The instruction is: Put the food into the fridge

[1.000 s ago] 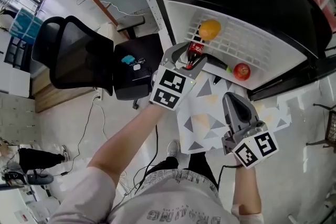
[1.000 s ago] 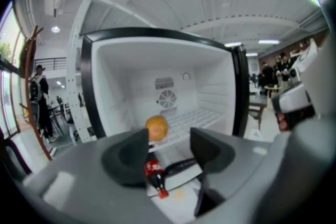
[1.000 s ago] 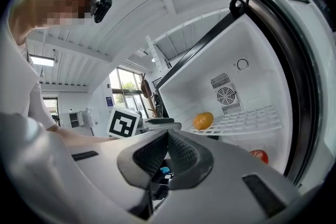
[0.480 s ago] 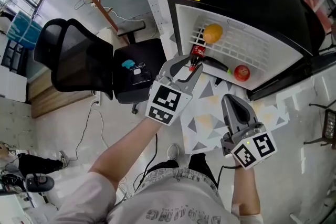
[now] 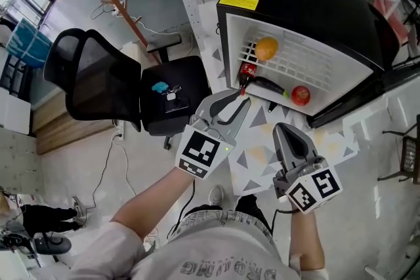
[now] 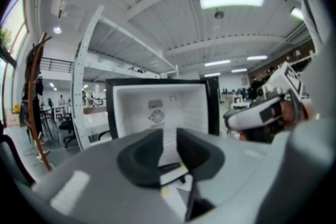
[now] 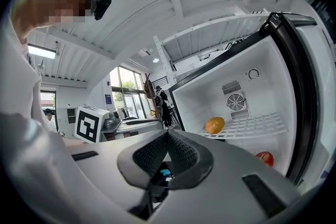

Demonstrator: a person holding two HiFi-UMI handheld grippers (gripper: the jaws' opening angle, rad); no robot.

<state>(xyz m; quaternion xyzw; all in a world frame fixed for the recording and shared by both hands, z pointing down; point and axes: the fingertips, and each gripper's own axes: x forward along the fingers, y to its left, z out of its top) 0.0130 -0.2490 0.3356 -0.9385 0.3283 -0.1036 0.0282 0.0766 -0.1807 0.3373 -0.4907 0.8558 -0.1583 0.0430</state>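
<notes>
Left gripper [image 5: 237, 99] off bottle [image 5: 247, 70], empty jaws closing

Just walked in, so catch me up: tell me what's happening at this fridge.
A person holds a gripper in each hand before the open fridge. An orange, a cola bottle and an apple sit inside. The left gripper hovers by the opening, jaws closing on nothing; the right gripper is shut and empty.

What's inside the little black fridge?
An orange on the wire shelf, lower down a cola bottle, a dark long thing and a red apple. The black top of the fridge hides the back.
</notes>
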